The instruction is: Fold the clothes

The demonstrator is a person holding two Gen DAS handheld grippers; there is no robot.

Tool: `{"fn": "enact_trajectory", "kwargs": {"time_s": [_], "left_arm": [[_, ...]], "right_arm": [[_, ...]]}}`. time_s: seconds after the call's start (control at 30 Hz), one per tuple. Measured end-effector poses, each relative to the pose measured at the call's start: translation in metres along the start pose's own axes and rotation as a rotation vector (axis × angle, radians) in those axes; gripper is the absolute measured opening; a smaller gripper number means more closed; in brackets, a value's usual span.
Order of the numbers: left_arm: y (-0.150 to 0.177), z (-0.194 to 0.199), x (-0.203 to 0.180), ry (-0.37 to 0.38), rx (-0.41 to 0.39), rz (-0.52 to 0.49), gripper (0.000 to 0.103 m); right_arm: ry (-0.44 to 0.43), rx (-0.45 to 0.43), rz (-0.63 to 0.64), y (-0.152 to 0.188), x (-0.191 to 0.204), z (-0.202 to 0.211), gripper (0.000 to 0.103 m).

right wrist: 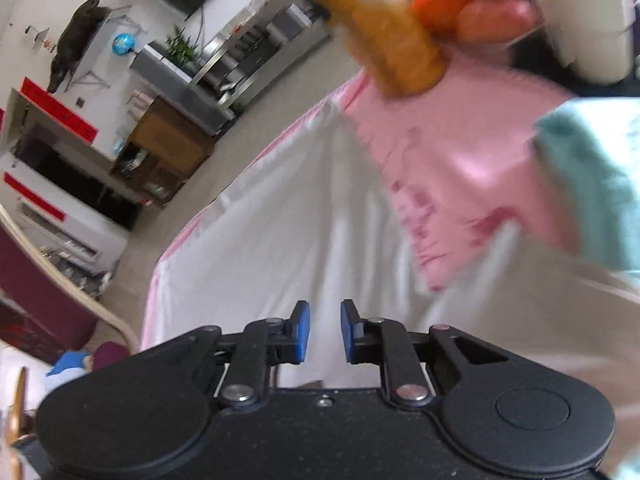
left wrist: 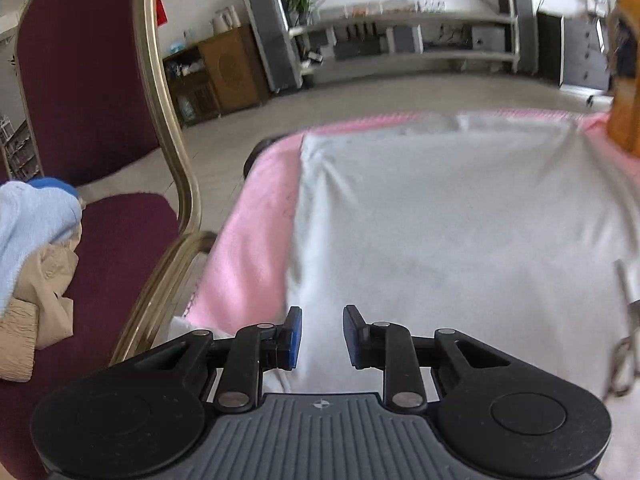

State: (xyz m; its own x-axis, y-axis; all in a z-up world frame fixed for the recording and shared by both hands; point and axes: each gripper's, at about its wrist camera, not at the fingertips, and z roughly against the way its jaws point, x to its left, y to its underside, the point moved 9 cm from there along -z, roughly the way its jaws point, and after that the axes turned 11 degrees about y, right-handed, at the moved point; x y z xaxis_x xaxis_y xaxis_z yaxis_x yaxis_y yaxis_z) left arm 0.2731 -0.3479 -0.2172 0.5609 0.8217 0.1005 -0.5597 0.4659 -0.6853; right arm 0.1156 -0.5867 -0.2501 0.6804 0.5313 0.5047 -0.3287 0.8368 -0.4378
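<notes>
A white garment (left wrist: 440, 220) lay spread flat over a pink cloth (left wrist: 256, 240) covering the worktop, filling the middle of both views. The left claw (left wrist: 321, 336) hovered at the garment's near edge, lower centre of the frame, jaws apart with nothing gripped. The right claw (right wrist: 324, 330) was likewise released above the white fabric. A maroon chair (left wrist: 100, 80) at the left held a heap of clothes (left wrist: 36, 248).

Both wrist cameras looked forward and steeply down past their jaws, close above the white garment (left wrist: 440, 216) on the pink cloth (left wrist: 248, 240). The right view was rolled; both shared the far shelving (left wrist: 400, 36).
</notes>
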Motion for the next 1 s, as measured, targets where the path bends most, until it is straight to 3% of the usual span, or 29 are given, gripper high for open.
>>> {"fn": "enact_trajectory", "kwargs": {"time_s": [0.1, 0.23, 0.27, 0.37, 0.47, 0.57, 0.67, 0.8, 1.0], "left_arm": [[0.008, -0.014, 0.012, -0.029, 0.07, 0.055, 0.025], [0.012, -0.012, 0.021, -0.042, 0.081, 0.083, 0.028], [0.012, -0.012, 0.021, -0.042, 0.082, 0.086, 0.028], [0.013, -0.013, 0.023, -0.04, 0.086, 0.098, 0.029], [0.014, -0.013, 0.025, -0.038, 0.091, 0.111, 0.031], [0.014, -0.012, 0.023, -0.038, 0.093, 0.115, 0.031], [0.015, -0.008, 0.022, -0.029, 0.092, 0.113, 0.03], [0.014, 0.014, 0.02, -0.007, 0.064, 0.132, 0.027], [0.017, 0.092, 0.015, 0.071, -0.065, 0.159, 0.027]], "right_arm": [[-0.052, 0.037, 0.002, 0.002, 0.017, -0.025, 0.018], [-0.093, 0.078, -0.016, 0.006, 0.025, -0.054, 0.018], [-0.089, 0.079, -0.028, 0.005, 0.02, -0.057, 0.011], [-0.075, 0.07, -0.096, -0.004, -0.002, -0.061, 0.004], [-0.007, -0.013, -0.231, -0.024, -0.047, -0.044, 0.0], [0.118, -0.102, -0.345, -0.036, -0.088, -0.022, 0.0], [0.19, -0.122, -0.355, -0.036, -0.09, 0.001, 0.005], [0.138, -0.109, -0.295, -0.021, -0.063, 0.044, 0.008], [0.02, -0.092, -0.197, 0.022, -0.042, 0.113, 0.019]]}}
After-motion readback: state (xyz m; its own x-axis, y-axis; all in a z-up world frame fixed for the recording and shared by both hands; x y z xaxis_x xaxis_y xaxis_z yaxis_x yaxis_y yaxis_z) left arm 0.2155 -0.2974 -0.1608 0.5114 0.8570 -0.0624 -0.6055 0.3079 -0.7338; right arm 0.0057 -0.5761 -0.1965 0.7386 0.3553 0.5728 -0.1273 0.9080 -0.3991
